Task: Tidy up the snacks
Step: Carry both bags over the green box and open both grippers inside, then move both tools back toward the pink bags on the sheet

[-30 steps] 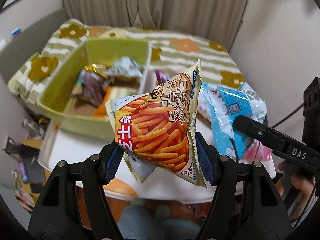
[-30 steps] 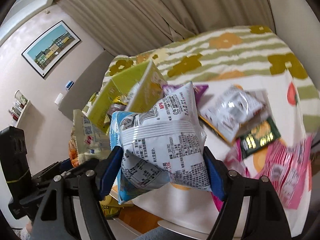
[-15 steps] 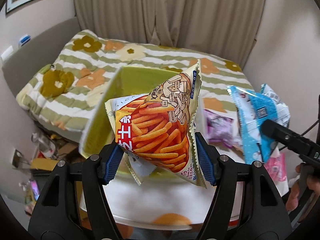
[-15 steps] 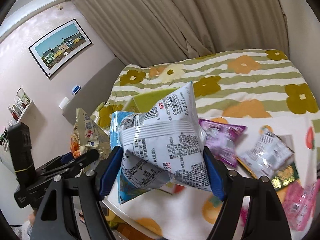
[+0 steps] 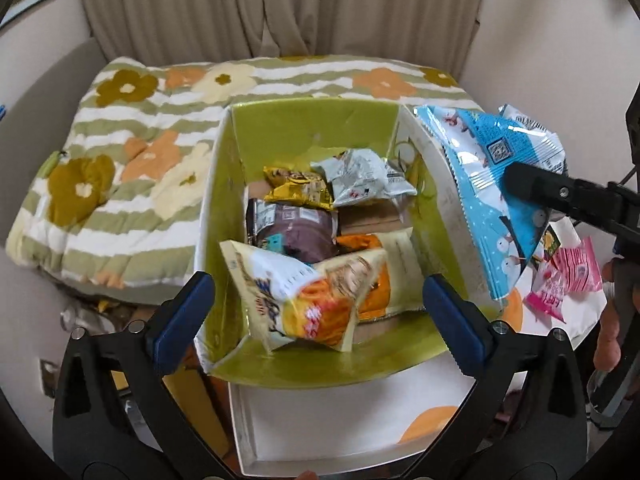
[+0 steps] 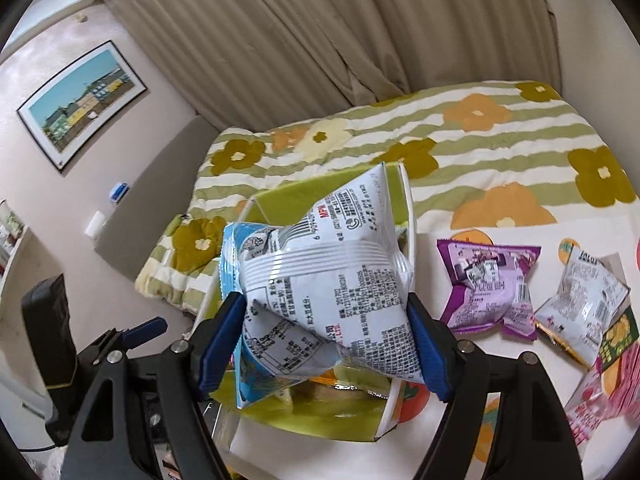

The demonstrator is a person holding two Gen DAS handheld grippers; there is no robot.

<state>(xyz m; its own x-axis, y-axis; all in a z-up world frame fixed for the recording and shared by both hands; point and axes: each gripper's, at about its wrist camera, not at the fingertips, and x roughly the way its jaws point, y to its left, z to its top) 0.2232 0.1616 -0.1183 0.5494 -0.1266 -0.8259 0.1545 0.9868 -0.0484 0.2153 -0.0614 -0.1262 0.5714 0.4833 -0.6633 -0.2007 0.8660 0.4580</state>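
The left hand-held gripper (image 5: pixel 318 304) hangs over the green box (image 5: pixel 312 128) with its blue-padded fingers (image 5: pixel 186 312) spread wide apart, nothing between them. Just ahead of it, the orange fries bag (image 5: pixel 308 300) lies free inside the box, tilted against the near wall and touching neither pad. Farther in from the gripper sit a dark brown packet (image 5: pixel 294 230), a gold packet (image 5: pixel 298 188) and a silver packet (image 5: pixel 364 178), all crowded together on the box floor. An orange packet (image 5: pixel 374 284) rests partly under the fries bag, to the gripper's right.

The right hand-held gripper (image 6: pixel 326 340) is clamped on the blue-and-white snack bag (image 6: pixel 320 280), its pads pressing both sides so the bag puffs up between them. That bag is held in the air just over the right rim of the box. From the left gripper's side it shows up at upper right, blue face outward, with one black finger across it.

To the right of the right gripper, on the white tabletop (image 6: pixel 520 360) with orange spots, lie a purple packet (image 6: pixel 490 284), a small silver packet (image 6: pixel 584 300) beside it, and pink packets (image 6: pixel 612 392) nearer the edge. Beyond the box is a bed (image 6: pixel 460 140) with a green-striped floral cover, and beige curtains (image 6: pixel 300 32) behind it.
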